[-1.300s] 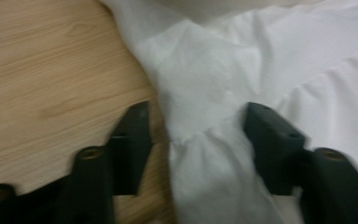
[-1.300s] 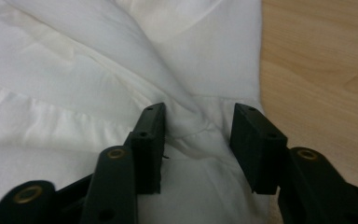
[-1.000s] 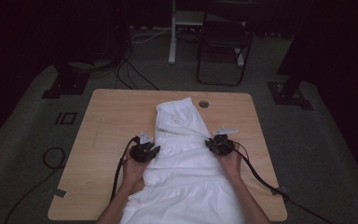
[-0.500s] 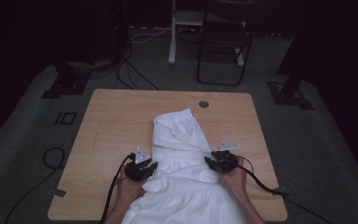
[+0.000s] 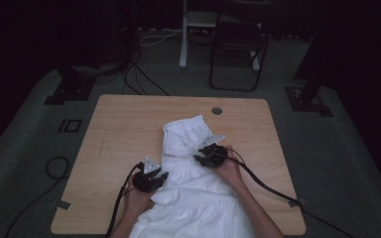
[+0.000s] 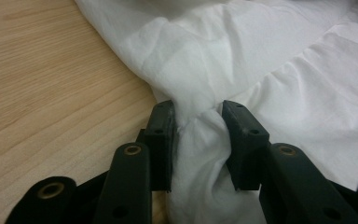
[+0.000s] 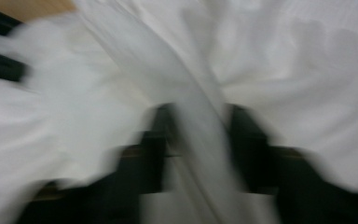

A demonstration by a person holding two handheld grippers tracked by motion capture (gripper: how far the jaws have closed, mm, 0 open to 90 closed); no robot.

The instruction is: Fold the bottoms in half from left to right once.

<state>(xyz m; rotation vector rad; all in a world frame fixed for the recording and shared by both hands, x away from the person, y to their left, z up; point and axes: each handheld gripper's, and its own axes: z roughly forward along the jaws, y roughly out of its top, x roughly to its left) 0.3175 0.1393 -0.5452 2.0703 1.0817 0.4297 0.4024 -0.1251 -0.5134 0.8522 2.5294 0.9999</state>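
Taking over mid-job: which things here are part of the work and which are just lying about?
In the job:
white garment
left claw, clamped on a fold of it
right claw, cloth between its jaws, view blurred

Just about:
wooden table
folding chair
floor cable

The right gripper view is smeared by motion: the right tongs (image 7: 198,140) are dark blurs low in the frame with white cloth (image 7: 270,70) between them (the contact is unreadable). In the high view, the bottom edge cuts off the cloth and both forearms.
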